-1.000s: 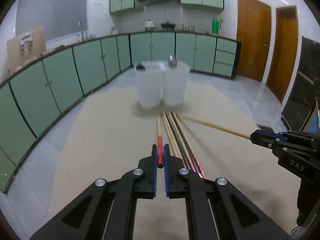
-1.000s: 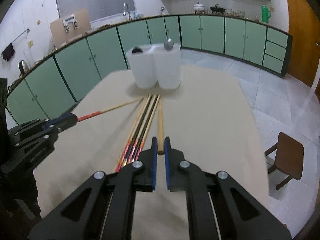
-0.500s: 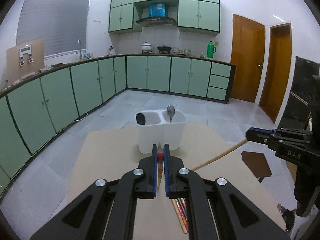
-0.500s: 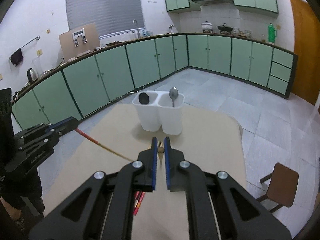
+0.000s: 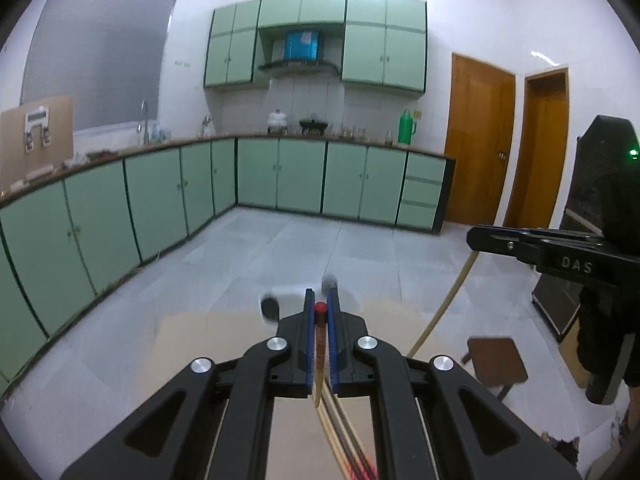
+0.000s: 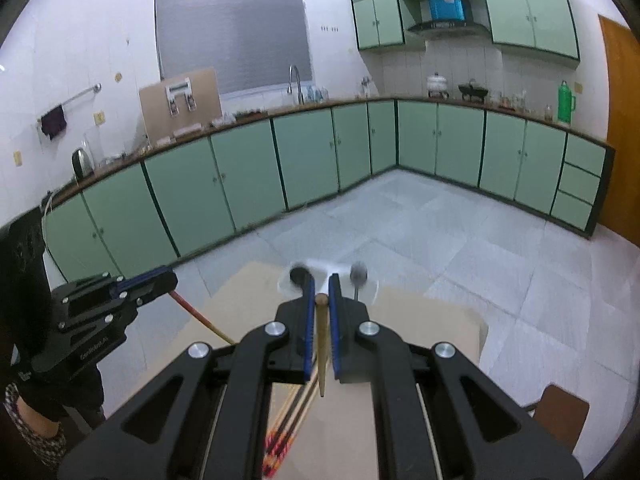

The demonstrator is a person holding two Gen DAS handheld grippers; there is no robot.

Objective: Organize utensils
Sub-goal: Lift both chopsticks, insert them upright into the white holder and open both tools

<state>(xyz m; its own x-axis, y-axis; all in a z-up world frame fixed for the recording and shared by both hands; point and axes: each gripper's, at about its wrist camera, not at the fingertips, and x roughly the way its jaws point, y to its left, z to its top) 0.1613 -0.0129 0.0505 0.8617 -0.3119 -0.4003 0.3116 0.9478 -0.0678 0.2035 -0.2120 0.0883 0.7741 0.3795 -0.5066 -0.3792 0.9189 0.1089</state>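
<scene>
Kitchen with mint-green cabinets (image 6: 248, 184) running along two walls under a dark countertop, pale tiled floor (image 5: 304, 256), wooden doors (image 5: 480, 140) off to the side and a small brown stool (image 5: 496, 360) by the beige tabletop (image 6: 420, 320). The left gripper (image 5: 321, 320) is clamped on a red-tipped chopstick (image 5: 319, 344) and the right gripper (image 6: 321, 312) is pinched on a plain wooden chopstick (image 6: 321, 344), both sticks hanging down above the table. The remaining chopsticks (image 6: 288, 420) lie bundled on the tabletop below, and the white utensil holder (image 6: 332, 270), blurry, sits at the far end with a spoon (image 6: 359, 274) poking out.
</scene>
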